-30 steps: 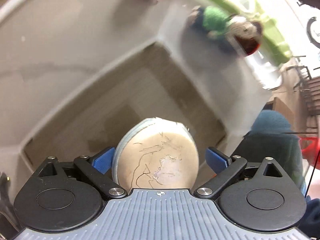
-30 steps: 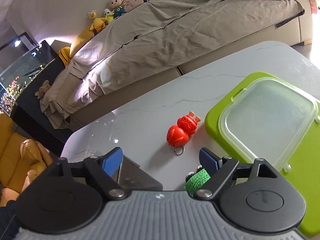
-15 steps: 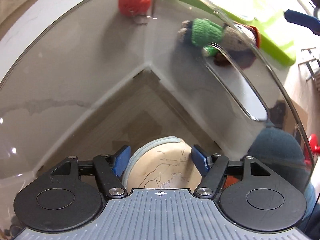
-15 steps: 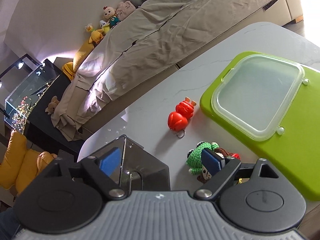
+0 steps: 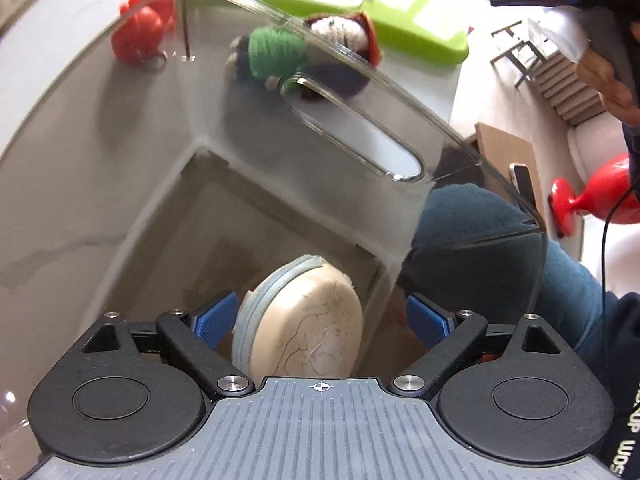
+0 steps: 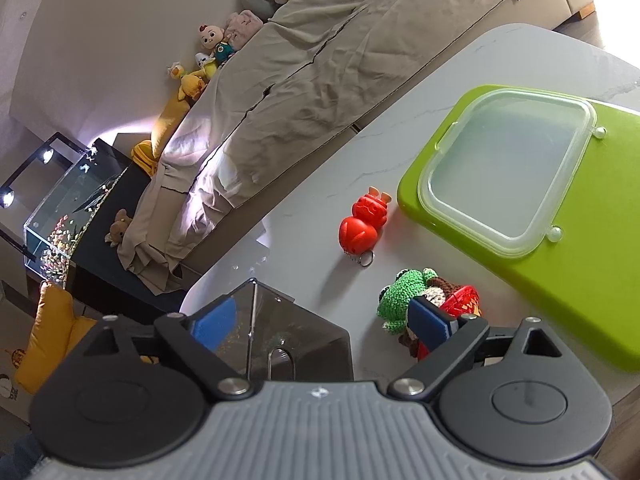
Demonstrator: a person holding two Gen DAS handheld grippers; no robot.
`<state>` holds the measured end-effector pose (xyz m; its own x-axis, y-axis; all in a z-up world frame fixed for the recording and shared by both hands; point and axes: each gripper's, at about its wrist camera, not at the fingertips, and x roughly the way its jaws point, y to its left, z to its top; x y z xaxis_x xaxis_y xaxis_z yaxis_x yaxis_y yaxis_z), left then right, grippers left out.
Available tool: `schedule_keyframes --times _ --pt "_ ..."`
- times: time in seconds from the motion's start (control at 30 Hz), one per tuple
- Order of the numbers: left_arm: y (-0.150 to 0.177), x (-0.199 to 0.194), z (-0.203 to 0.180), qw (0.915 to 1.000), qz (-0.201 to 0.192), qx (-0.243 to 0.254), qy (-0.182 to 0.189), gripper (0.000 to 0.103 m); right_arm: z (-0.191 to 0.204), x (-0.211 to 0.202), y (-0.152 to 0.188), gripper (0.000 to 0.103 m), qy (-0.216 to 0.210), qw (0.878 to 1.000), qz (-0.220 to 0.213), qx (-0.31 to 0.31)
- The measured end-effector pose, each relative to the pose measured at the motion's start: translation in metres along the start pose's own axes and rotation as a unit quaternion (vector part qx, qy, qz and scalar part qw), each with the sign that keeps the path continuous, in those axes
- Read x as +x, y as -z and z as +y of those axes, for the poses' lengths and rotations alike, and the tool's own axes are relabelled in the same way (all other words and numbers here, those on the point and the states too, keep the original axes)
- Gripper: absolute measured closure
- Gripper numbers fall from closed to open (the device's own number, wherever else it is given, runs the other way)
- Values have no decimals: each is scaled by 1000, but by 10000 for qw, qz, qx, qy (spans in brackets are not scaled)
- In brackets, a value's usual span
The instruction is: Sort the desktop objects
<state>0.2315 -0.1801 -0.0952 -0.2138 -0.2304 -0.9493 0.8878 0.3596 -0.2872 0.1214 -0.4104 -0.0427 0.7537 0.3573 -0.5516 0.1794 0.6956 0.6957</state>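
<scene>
Table [image 6: 320, 208]: pale marble top, carries everything below.

Green tray [image 6: 580, 264]: lies at the table's far right side, with a clear plastic lid [image 6: 508, 172] flat on top of it.

Clear bin [image 5: 224, 128]: smoky see-through walls, slot handle in the near wall. Stands on the table left of the toys; in the right wrist view only its corner shows.

Round pouch [image 5: 304, 320]: beige face, grey-blue zip edge, sits tilted on the bin's floor.

Left gripper [image 5: 326, 318]: points down into the bin. Its jaws have just been opening and stand wide; the pouch is between the blue pads, close to the left one, with a clear gap at the other, so not clamped.

Right gripper [image 6: 320, 326]: jaws wide and have just been opening, nothing between them.

Crocheted doll [image 6: 424, 304]: green and red yarn, lies on the table beyond the right pad, just beside the tray.

Red keychain figure [image 6: 362, 226]: lies on the table between bin and tray, apart from the doll.
</scene>
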Motion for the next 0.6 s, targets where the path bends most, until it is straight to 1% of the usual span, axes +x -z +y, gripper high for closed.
schedule_keyframes --times 0.07,0.1,0.13,0.2,0.27,0.33,0.4,0.43,0.53,0.6 --pt "-2 1 10 9998 164 -94 -7 13 -1 -1 2 9 -10 10000 12 11" --pt "-3 3 18 9993 280 -242 -12 16 -2 -2 3 9 -5 10000 15 15" --pt "-3 6 27 9978 420 -507 54 16 -3 -2 4 8 0 10000 17 19" --pt "0 14 51 9900 760 -1166 227 18 -5 -3 4 8 2 10000 11 47" --pt "7 17 67 9827 931 -1561 342 19 -8 -3 6 8 -17 10000 9 63" --pt "13 15 70 9827 917 -1554 419 17 -10 -4 7 6 -33 10000 7 73" --pt "16 9 65 9859 807 -1382 486 11 -13 -3 6 6 -53 10000 1 70" --pt "18 5 60 9880 733 -1270 491 10 -14 -2 6 6 -55 10000 3 80" --pt "21 -5 47 9916 603 -993 565 10 -16 1 6 6 -77 9999 13 154" --pt "22 -7 45 9913 541 -957 724 10 -17 4 7 6 -121 9997 30 195"
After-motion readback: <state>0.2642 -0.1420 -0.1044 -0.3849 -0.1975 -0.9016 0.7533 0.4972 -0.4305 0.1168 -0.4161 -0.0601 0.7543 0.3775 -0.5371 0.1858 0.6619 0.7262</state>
